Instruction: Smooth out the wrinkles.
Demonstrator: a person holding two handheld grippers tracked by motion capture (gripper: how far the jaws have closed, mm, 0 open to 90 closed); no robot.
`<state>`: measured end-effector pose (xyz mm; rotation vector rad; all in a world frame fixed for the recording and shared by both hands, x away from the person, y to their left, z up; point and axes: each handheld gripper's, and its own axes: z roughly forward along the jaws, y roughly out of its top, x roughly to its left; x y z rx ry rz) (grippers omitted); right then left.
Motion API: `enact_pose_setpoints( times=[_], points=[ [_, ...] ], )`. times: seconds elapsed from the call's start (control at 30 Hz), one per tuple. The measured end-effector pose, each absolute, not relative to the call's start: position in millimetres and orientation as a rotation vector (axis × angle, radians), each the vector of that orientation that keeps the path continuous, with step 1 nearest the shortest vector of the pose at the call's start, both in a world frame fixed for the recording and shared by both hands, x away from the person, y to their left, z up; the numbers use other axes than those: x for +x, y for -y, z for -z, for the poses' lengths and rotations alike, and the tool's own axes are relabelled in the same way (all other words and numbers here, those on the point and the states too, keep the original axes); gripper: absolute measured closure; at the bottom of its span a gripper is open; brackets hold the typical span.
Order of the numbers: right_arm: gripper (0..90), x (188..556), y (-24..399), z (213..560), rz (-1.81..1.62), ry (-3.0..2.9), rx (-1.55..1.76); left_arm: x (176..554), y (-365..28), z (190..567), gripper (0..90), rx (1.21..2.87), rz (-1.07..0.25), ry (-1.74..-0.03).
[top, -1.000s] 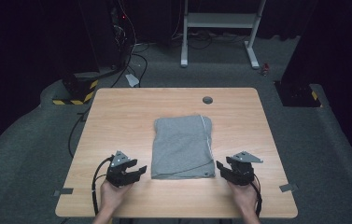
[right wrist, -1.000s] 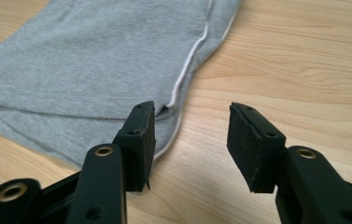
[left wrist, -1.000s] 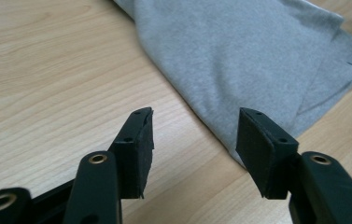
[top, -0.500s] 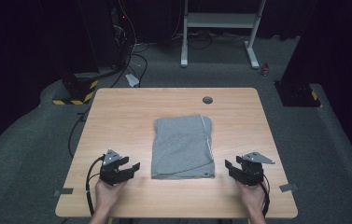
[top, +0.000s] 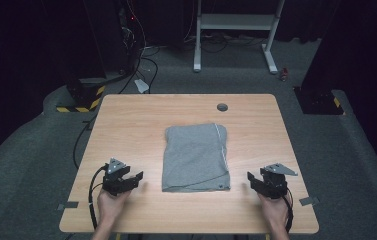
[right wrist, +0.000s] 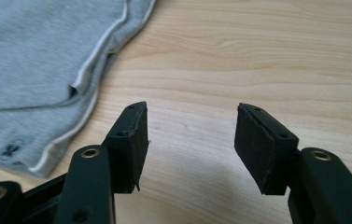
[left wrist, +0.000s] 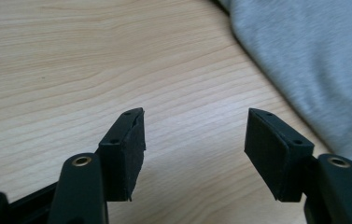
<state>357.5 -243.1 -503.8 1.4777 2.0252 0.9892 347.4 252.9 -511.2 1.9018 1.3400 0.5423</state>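
A folded grey garment [top: 196, 156] with a white-trimmed edge lies flat in the middle of the wooden table [top: 126, 120]. My left gripper [top: 135, 179] rests near the front left of the table, open, with bare wood between its jaws [left wrist: 194, 140]; the cloth [left wrist: 313, 60] lies off to its right. On the other side my right gripper [top: 252, 181] is open too [right wrist: 190, 135], over bare wood just right of the garment's [right wrist: 38, 70] near corner. Neither touches the cloth.
A round grommet hole [top: 222, 107] sits near the table's far edge. Beyond the table are a white desk frame [top: 236, 30], cables on the grey floor, and a yellow-and-black striped base [top: 78, 105] at left. Tape tabs mark the table's front corners.
Both grippers have drawn apart from the garment's front corners, the left sliding left and the right sliding right, and slightly toward the front edge. The garment has not moved.
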Motion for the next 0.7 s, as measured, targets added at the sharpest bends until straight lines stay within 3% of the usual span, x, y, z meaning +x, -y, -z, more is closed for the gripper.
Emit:
enact_pose_setpoints(
  times=[0.5, 0.7],
  points=[
    [43.6, 364, 253, 514, -0.871, -1.984, 1.494, 357, -256, 521, 36.6, 1.927, -0.6, -1.394],
    [38.3, 366, 255, 523, -0.861, -2.004, 1.492, 358, -254, 528, 31.2, 1.929, -0.634, -1.388]
  ],
)
